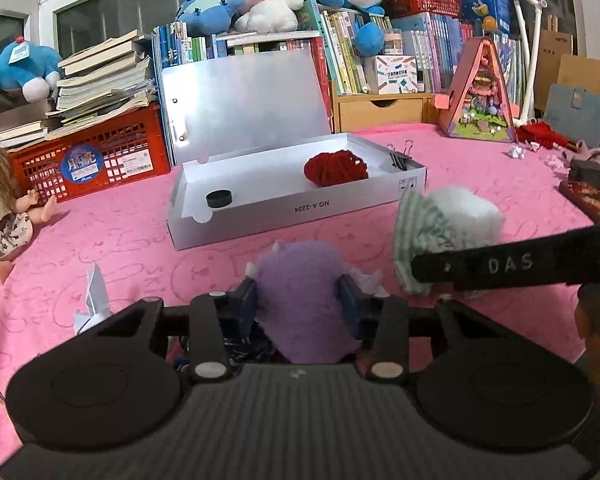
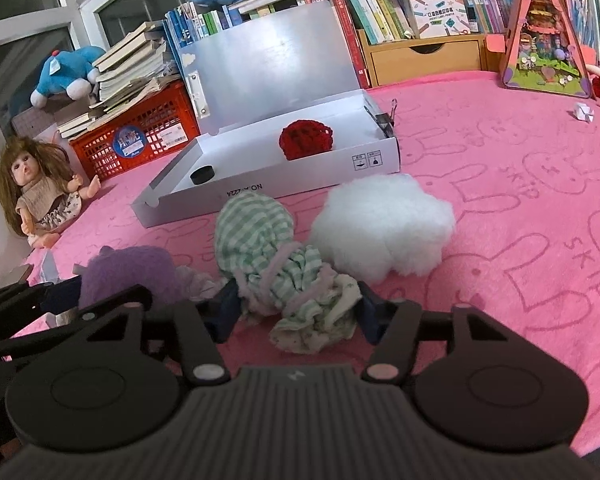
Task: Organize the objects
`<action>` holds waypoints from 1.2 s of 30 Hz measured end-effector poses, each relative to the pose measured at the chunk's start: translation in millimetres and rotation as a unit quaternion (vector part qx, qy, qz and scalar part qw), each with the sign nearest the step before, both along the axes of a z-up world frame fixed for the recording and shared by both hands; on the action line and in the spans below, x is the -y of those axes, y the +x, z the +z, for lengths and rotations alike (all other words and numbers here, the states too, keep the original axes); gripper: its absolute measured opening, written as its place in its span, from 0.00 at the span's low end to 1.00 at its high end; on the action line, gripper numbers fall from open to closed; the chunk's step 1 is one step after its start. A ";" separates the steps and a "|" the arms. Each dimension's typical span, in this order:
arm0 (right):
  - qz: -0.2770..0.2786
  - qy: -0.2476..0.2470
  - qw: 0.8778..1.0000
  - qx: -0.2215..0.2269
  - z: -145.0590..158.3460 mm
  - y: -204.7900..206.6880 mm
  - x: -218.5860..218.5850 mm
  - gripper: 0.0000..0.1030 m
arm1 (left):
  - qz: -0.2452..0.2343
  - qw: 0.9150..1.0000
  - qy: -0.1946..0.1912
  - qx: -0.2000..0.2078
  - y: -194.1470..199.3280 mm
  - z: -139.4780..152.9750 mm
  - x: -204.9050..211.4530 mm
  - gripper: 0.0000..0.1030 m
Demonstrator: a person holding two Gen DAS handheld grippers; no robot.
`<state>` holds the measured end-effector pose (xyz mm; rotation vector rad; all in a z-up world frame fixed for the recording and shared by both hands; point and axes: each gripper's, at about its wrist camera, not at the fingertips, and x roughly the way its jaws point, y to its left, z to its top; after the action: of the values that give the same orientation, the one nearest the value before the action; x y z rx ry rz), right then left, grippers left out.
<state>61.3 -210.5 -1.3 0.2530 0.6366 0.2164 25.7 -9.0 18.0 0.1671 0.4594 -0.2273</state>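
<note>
The white box (image 2: 300,168) lies open at the top, lid upright behind it. Inside, bare floor runs between the red yarn ball (image 2: 306,138) and black cap (image 2: 202,174). Before its front wall, the striped bundle (image 2: 260,240) and white fluff (image 2: 384,224) block the approach.

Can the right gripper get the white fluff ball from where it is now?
Probably not directly: the right gripper straddles the striped cloth bundle, and the white fluff ball lies just beyond, slightly right. Nothing else blocks it.
</note>
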 end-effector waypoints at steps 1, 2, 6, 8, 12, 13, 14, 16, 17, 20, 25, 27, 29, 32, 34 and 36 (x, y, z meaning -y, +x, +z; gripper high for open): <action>0.001 0.000 1.000 0.000 0.4 -0.2 -0.2 0.57 | -0.001 1.000 -0.002 0.001 -0.4 1.4 0.2 0.46; 0.002 -0.001 1.000 0.001 0.8 -0.8 -0.5 0.56 | -0.002 1.000 -0.004 0.001 -0.9 2.5 0.3 0.45; 0.005 -0.011 1.000 0.010 4.6 -3.5 -2.7 0.55 | -0.004 1.000 -0.017 0.001 -0.7 7.4 -0.6 0.44; 0.008 -0.016 1.000 0.017 7.4 -5.2 -3.8 0.54 | -0.004 1.000 -0.024 0.001 -0.3 9.9 -1.4 0.44; 0.008 -0.015 1.000 0.024 13.1 -6.0 -2.5 0.54 | -0.003 1.000 -0.030 0.002 2.3 13.8 -2.3 0.43; 0.007 -0.015 1.000 0.026 14.5 -6.1 -2.0 0.54 | -0.003 1.000 -0.031 0.002 2.8 14.6 -2.5 0.43; 0.006 -0.015 0.999 0.027 15.8 -6.0 -1.4 0.54 | -0.003 0.999 -0.032 0.003 3.1 15.3 -2.9 0.43; 0.007 -0.016 0.999 0.030 18.0 -5.4 -0.5 0.54 | -0.002 0.999 -0.035 0.003 4.3 16.9 -3.7 0.43; 0.006 -0.016 0.999 0.031 19.0 -5.2 0.0 0.54 | -0.001 0.999 -0.037 0.004 5.1 17.9 -4.4 0.43; 0.006 -0.016 0.999 0.037 22.3 -5.3 0.9 0.54 | 0.004 0.999 -0.040 0.008 6.9 20.9 -5.9 0.43; 0.004 -0.015 0.999 0.045 27.0 -4.0 3.1 0.55 | 0.011 0.999 -0.051 0.004 13.7 23.9 -10.7 0.43; 0.002 -0.014 0.999 0.046 27.5 -3.3 4.4 0.54 | 0.015 0.999 -0.051 0.001 16.6 22.9 -11.5 0.40; 0.000 -0.012 0.999 0.046 27.2 -3.1 5.4 0.54 | 0.019 0.999 -0.051 -0.002 18.5 21.3 -12.2 0.37; -0.003 -0.011 0.999 0.044 26.0 -3.4 7.3 0.54 | 0.021 0.998 -0.053 -0.007 18.6 18.8 -13.1 0.35; -0.005 -0.011 0.999 0.043 25.4 -3.7 8.5 0.54 | 0.018 0.998 -0.054 -0.010 17.2 17.4 -12.8 0.35; -0.007 -0.010 0.999 0.043 24.7 -3.7 9.6 0.54 | 0.014 0.999 -0.049 -0.008 14.5 16.2 -11.3 0.35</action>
<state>57.6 -220.1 23.4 0.2272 0.5518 0.2055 40.2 2.3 34.3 0.0636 0.4651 -0.2237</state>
